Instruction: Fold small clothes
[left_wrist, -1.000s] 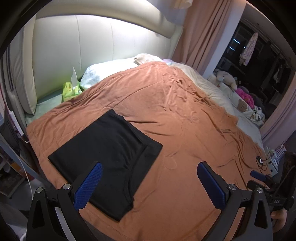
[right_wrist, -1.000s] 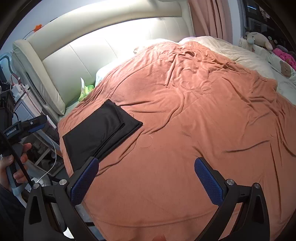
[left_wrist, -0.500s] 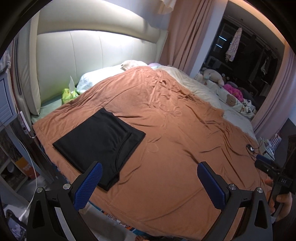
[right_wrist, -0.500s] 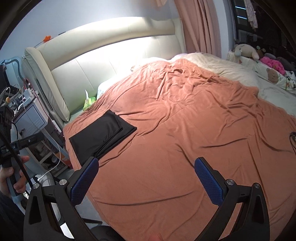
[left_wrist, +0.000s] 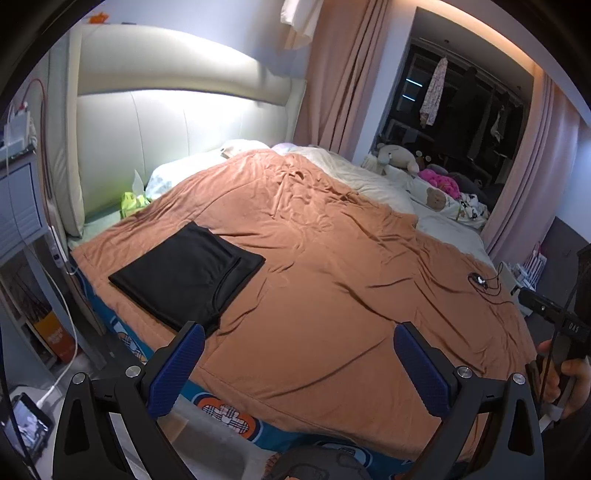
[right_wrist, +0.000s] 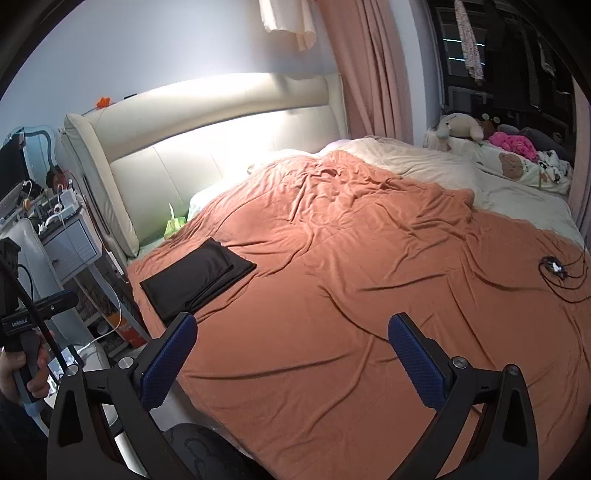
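A black folded garment (left_wrist: 184, 273) lies flat near the left corner of the orange blanket (left_wrist: 332, 266) on the bed; it also shows in the right wrist view as the same black garment (right_wrist: 197, 275). My left gripper (left_wrist: 299, 365) hangs open over the bed's near edge, well short of the garment, with nothing between its blue pads. My right gripper (right_wrist: 291, 354) is open too, held above the blanket's near side and to the right of the garment, holding nothing.
A cream headboard (left_wrist: 177, 122) and pillow (left_wrist: 192, 170) stand at the back, with a green tissue pack (left_wrist: 133, 201). Plush toys (left_wrist: 399, 158) sit far right. A black cable (right_wrist: 557, 269) lies on the blanket's right. A nightstand (right_wrist: 70, 240) stands left of the bed.
Both grippers have pulled back and risen away from the bed, so the garment looks smaller and farther. The garment has stayed put, and both grippers remain open.
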